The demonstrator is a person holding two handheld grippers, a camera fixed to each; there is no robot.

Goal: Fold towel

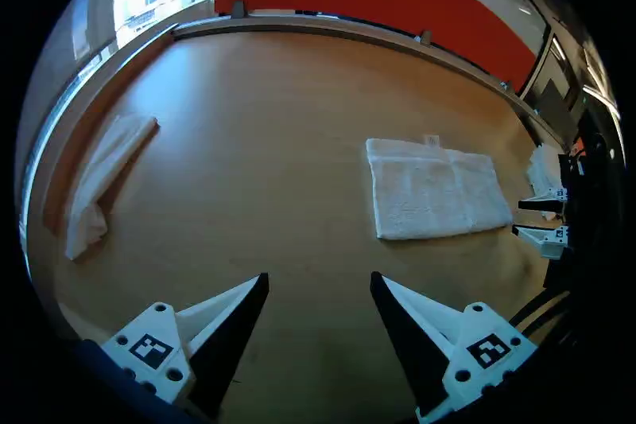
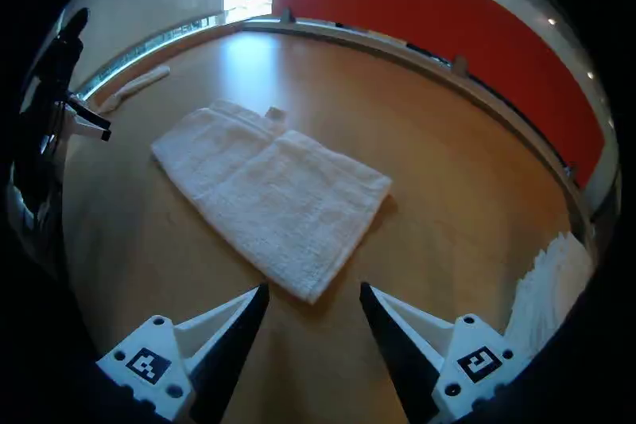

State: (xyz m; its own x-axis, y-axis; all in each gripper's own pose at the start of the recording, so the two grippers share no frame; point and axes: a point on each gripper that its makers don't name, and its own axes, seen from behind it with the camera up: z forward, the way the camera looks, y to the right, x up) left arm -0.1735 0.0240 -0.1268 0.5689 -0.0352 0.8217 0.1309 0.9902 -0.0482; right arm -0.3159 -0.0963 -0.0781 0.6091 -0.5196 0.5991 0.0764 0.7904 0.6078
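**Q:** Where to find the towel (image 2: 270,193)?

**A:** Flat on the wooden table (image 1: 238,145), just ahead of the right gripper (image 2: 314,286), with its nearest corner aimed at the gap between the fingers. Seen from the left gripper (image 1: 318,276) farther off and to one side, with bare tabletop between.

**Q:** And the state of each grip?

**A:** Spread wide on both sides, closed on nothing. No touch on the cloth from either pair of fingers.

**Q:** How far along, then?

**A:** Probably partway. Reads as a neat rectangle with a step across its middle and a small tag poking out at the far edge, which suggests at least one fold already made. Hard to count the layers from here.

**Q:** What remains?

**A:** Likely one more fold to halve the rectangle, starting with a pinch at the near corner. Possibly also a move to the white stack (image 2: 556,289) at the table's edge, though that is only a guess.

**Q:** Anything else worth noting?

**A:** Only a second, bunched cloth (image 1: 103,177) along the far side of the table, well apart from the work.
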